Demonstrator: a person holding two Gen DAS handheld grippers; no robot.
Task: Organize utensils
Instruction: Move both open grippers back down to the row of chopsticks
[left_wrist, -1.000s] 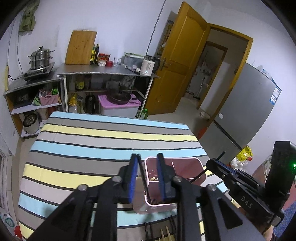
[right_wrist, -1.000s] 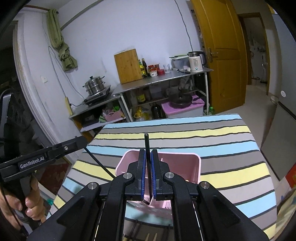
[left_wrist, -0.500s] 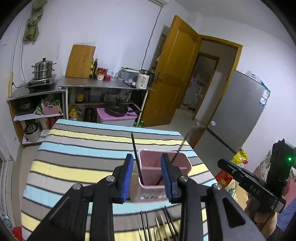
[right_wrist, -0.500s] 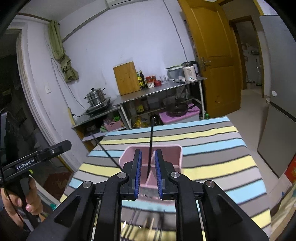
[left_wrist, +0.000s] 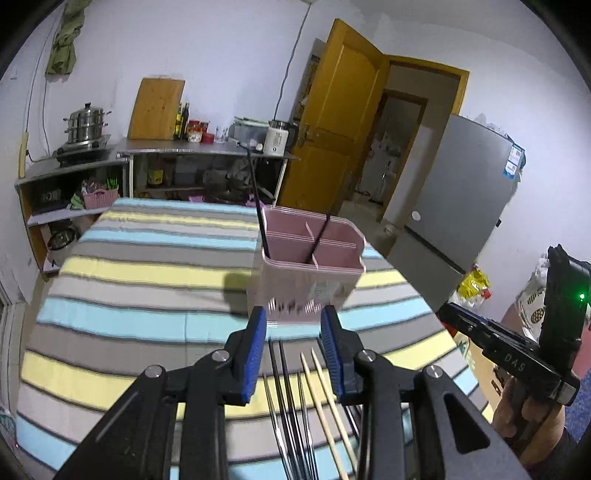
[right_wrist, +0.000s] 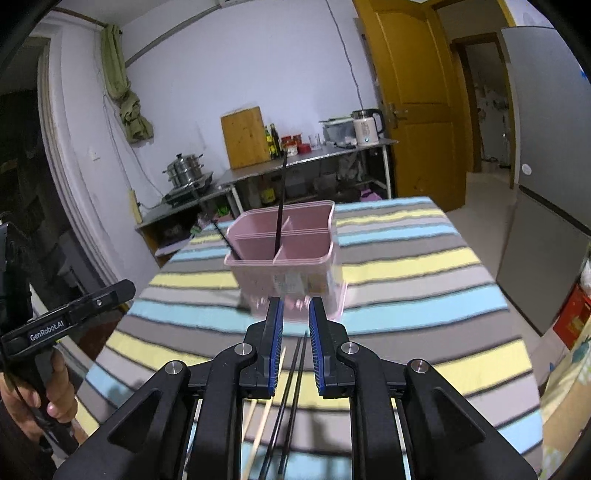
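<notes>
**A:** What's in the pink utensil holder (left_wrist: 310, 258)?

**B:** It stands on the striped tablecloth (left_wrist: 147, 266), split into compartments. Two black chopsticks (left_wrist: 258, 206) stand in it, leaning apart, one toward each side. Which compartments they sit in I can't tell for sure. The other sections look empty.

**A:** And the rest of the utensils?

**B:** On the cloth in front of the holder: several black chopsticks (left_wrist: 284, 398) and two pale wooden ones (left_wrist: 325, 391), lying roughly parallel, pointing toward the holder.

**A:** The left gripper (left_wrist: 293, 347)?

**B:** Released, blue pads parted, nothing between them. It hangs over the loose chopsticks, just short of the holder. No contact that I can see.

**A:** The right gripper (right_wrist: 296, 339)?

**B:** Also released, with a narrower gap and nothing gripped. Loose chopsticks show through the gap, below it.

**A:** Any writing?

**B:** "GenRobot.AI" on the left gripper's side in the right wrist view, "DAS" on the right gripper in the left wrist view. The holder's front label is too blurred to read.
</notes>
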